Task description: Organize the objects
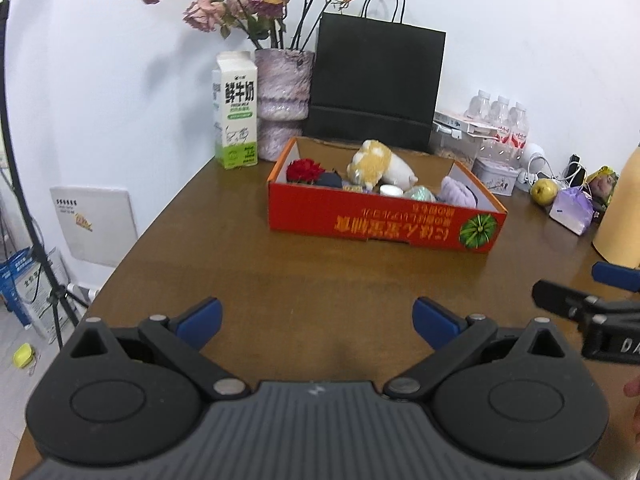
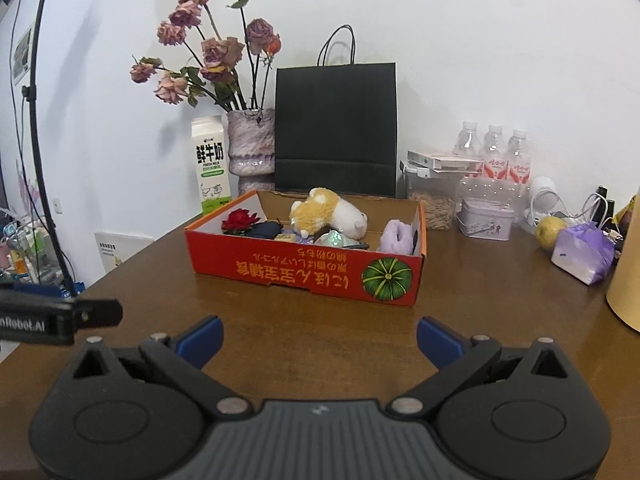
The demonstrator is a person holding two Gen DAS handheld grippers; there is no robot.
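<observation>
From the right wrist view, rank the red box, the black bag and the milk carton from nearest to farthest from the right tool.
1. Red box: nearest, straight ahead of the open right tool on the table.
2. Black bag: behind the box, by the wall.
3. Milk carton: back left, beside the vase; too close to call against the bag.

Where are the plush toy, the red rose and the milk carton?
plush toy (image 2: 320, 210), right wrist view, on its orange back.
red rose (image 1: 304, 170), left wrist view, on the bloom.
milk carton (image 1: 236, 116), left wrist view, on its front face.
</observation>
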